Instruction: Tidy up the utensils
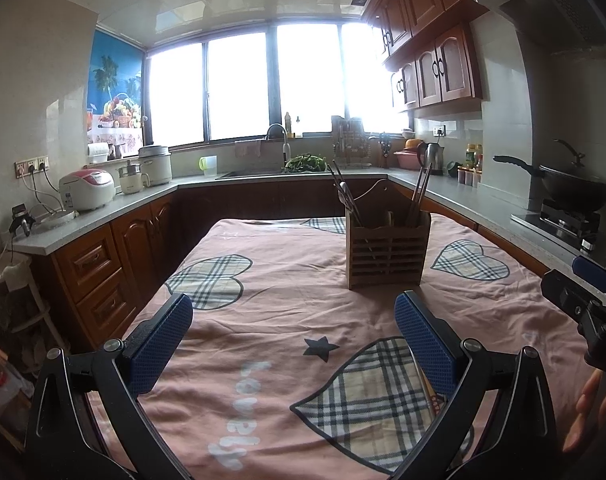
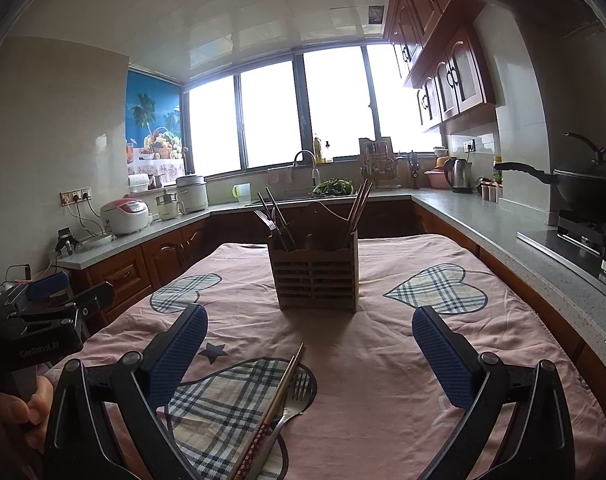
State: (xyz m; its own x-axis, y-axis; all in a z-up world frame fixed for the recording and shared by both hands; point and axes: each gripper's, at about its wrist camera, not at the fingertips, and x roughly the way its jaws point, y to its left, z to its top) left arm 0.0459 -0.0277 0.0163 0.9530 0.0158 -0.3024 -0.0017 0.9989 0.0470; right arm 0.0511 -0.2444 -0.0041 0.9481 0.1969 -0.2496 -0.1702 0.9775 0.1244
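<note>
A wooden slatted utensil holder [image 1: 387, 250] stands on the pink cloth, also in the right wrist view [image 2: 317, 272]. It holds forks [image 2: 268, 220] on its left side and chopsticks [image 2: 359, 204] on its right. A pair of chopsticks [image 2: 277, 400] and a metal fork [image 2: 295, 396] lie on the cloth between the right gripper's fingers. My right gripper [image 2: 309, 340] is open above them. My left gripper [image 1: 293, 324] is open and empty over the cloth, short of the holder.
The table wears a pink cloth with plaid hearts [image 1: 263, 280]. Kitchen counters surround it: rice cookers [image 1: 87, 190] at left, a sink [image 1: 279, 168] at the back, a wok on a stove [image 1: 571, 192] at right.
</note>
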